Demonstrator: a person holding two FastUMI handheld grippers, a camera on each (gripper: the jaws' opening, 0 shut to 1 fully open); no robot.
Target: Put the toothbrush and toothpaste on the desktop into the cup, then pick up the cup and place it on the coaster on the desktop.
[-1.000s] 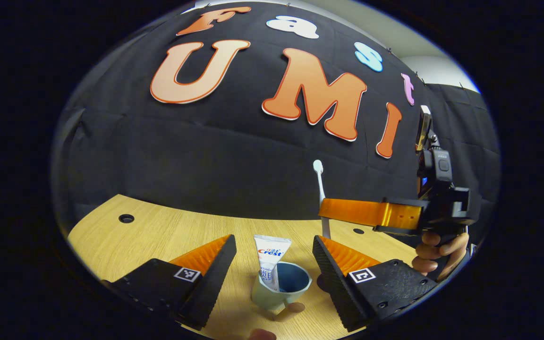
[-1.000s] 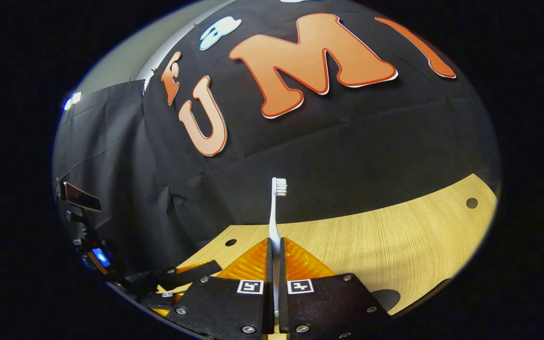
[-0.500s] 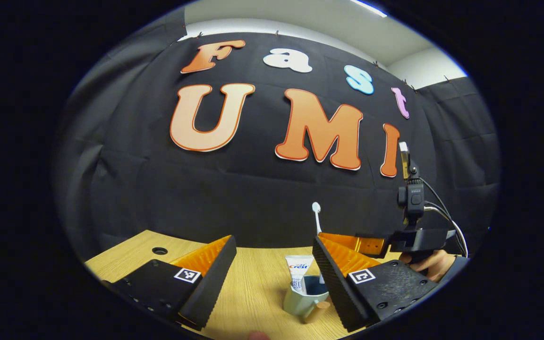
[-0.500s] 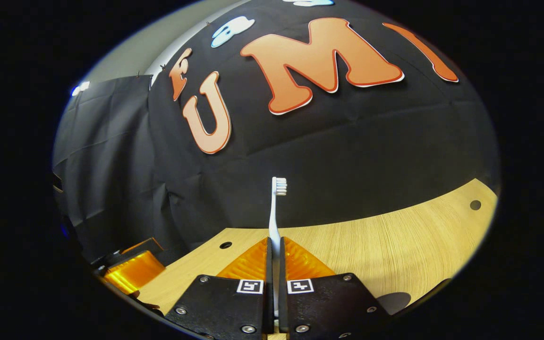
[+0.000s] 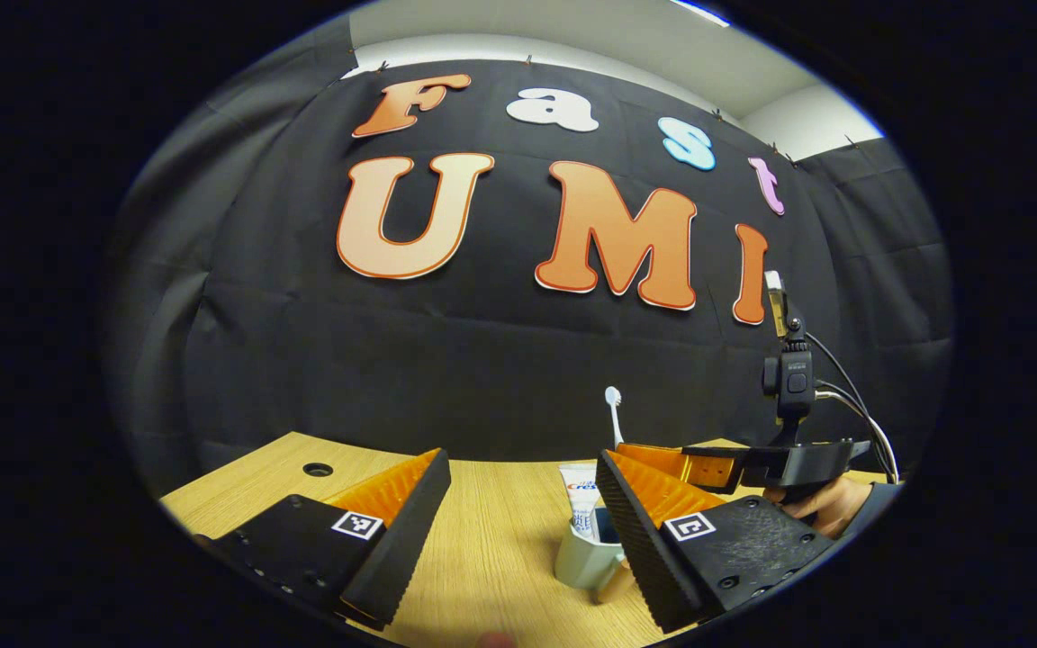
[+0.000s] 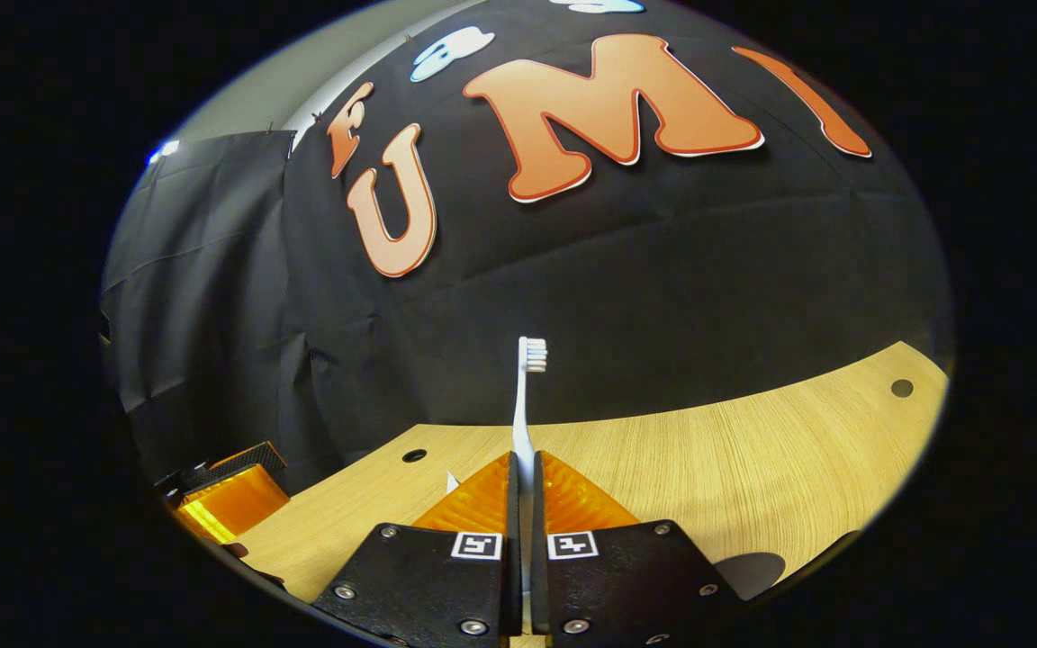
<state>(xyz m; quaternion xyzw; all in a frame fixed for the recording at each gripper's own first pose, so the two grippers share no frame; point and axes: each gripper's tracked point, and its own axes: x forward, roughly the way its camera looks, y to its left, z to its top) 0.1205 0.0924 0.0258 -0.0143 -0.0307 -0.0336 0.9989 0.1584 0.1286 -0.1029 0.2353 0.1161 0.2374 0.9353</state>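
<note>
Between the right gripper's point(image 6: 523, 504) closed fingers I see the white toothbrush point(image 6: 526, 396) clamped by its handle, upright, bristle head at the top; its lower end is hidden behind the finger blocks. Each black block carries a small square coded marker. In the left gripper view I find that gripper point(image 5: 662, 463) held in a hand point(image 5: 829, 504) at the right, the toothbrush head point(image 5: 613, 409) rising just above the cup point(image 5: 586, 562). My left gripper point(image 5: 523, 504) stands with jaws wide apart and nothing between them. The grey-green cup sits on the wooden desktop point(image 5: 491, 540), partly cut off by my right finger. The toothpaste point(image 5: 580, 504) stands inside it, crimped end up; red and blue printing shows, too small for me to confirm. A dark rounded shape point(image 6: 748, 571) at the desktop's near edge cannot be identified.
</note>
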